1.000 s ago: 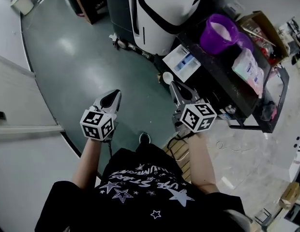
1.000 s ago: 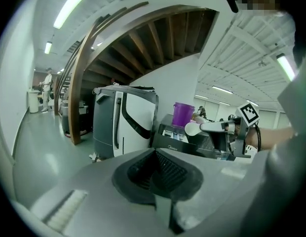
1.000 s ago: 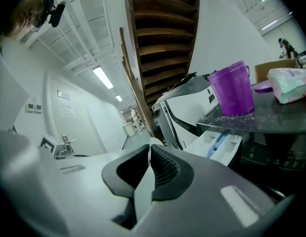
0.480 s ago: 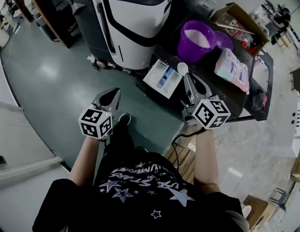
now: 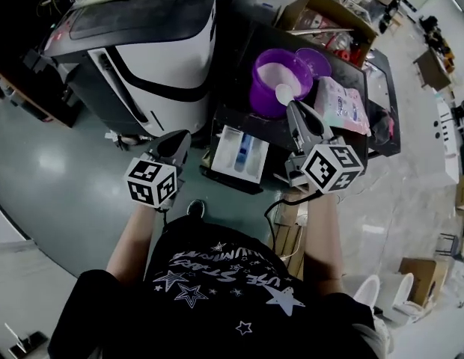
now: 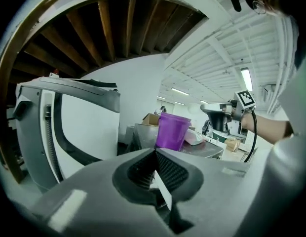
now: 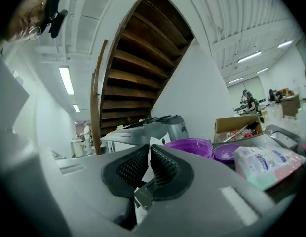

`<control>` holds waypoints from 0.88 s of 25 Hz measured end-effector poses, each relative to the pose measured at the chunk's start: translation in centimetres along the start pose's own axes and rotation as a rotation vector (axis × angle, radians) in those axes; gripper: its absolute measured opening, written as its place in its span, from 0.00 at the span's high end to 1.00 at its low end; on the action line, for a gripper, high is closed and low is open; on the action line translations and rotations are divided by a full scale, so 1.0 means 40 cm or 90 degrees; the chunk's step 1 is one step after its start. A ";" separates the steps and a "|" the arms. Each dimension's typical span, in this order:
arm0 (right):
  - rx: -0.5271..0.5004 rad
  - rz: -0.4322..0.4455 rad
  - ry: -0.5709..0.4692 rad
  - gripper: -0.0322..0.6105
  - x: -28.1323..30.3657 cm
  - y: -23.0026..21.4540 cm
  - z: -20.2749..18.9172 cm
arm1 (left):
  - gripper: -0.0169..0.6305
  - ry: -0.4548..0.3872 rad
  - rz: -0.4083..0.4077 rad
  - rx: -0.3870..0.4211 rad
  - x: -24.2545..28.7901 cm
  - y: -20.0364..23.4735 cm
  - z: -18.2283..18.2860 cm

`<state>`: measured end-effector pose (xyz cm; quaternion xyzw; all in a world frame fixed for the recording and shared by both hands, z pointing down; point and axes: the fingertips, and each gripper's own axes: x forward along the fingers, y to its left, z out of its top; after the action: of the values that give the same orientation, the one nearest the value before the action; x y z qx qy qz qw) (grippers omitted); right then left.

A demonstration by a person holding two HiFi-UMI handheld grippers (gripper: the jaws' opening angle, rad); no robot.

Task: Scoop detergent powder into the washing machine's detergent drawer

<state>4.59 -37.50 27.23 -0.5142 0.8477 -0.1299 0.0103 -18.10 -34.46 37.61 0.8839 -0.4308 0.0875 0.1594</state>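
Scoop (image 5: 285,93), gripped by the right claw (image 5: 295,112), is at the purple tub's (image 5: 262,97) rim, upper centre. Dip shallowly and lift level; the left claw (image 5: 177,143) is closed and empty.

Scoop (image 5: 284,93) handle mostly hidden between fingers (image 5: 301,123)

Standing upright: purple round plastic tub (image 5: 256,88), open, holding white detergent powder (image 5: 273,72). Hovering at tub's near rim: white plastic scoop (image 5: 284,93), bowl facing up, handle sitting clamped in right gripper (image 5: 294,111). Lying open-side up in front of tub, lower: white rectangular detergent drawer (image 5: 239,154) with blue insert. Standing left of tub: white-and-black washing machine (image 5: 142,43).
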 end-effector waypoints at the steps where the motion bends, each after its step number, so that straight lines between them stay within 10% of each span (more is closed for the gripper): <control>1: -0.005 -0.014 0.002 0.89 0.014 -0.009 0.012 | 0.97 0.004 -0.014 0.006 0.021 0.011 0.012; 8: -0.115 -0.094 0.080 0.89 0.103 -0.074 0.051 | 0.97 0.025 -0.111 0.031 0.144 0.054 0.051; 22: -0.382 -0.094 0.453 0.89 0.256 -0.227 -0.015 | 0.97 0.054 -0.194 0.039 0.281 0.131 0.062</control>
<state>7.56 -50.29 31.11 -0.4766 0.7598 -0.0478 -0.4396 -15.27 -46.63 39.65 0.9391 -0.2817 0.1125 0.1616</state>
